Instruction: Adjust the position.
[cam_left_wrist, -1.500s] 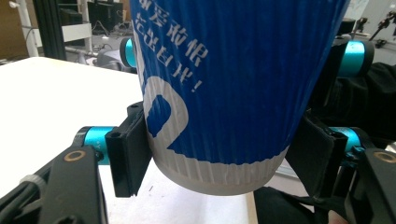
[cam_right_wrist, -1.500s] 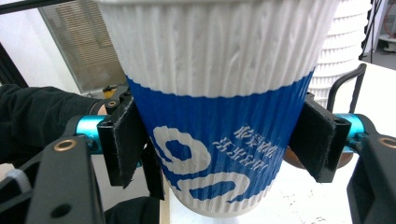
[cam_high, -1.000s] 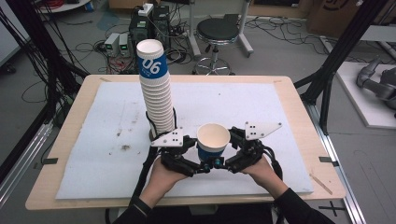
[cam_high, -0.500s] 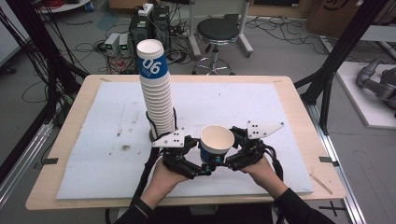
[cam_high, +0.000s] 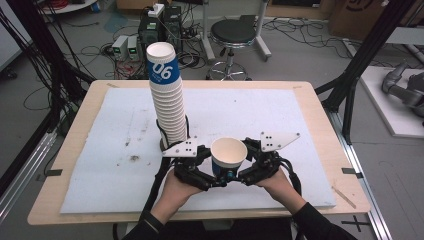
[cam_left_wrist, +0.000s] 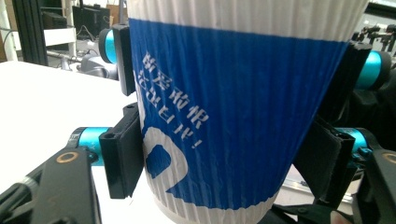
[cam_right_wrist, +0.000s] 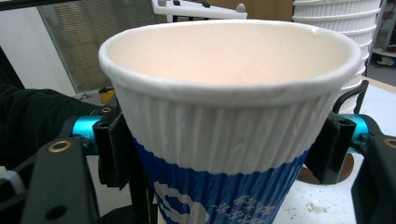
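A ribbed white paper cup (cam_high: 229, 155) with a blue printed band stands upright near the table's front middle, mouth up and empty. My left gripper (cam_high: 216, 176) comes at it from the left and my right gripper (cam_high: 241, 175) from the right. In the left gripper view, both pads press the cup's (cam_left_wrist: 233, 116) blue lower wall; those jaws have just been closing on it. The right gripper's (cam_right_wrist: 219, 149) pads touch the cup (cam_right_wrist: 224, 112) on both sides below its rim, after closing in on it.
A tall stack of the same cups (cam_high: 169, 105) rises just behind my left gripper, topped by one with a blue band; it also stands behind the cup (cam_right_wrist: 343, 32). A white mat (cam_high: 280, 115) covers the wooden table. A stool (cam_high: 235, 35) and cables lie beyond.
Both hands and the cup stay where they were. From above the jaws sit a touch tighter around the cup's base.
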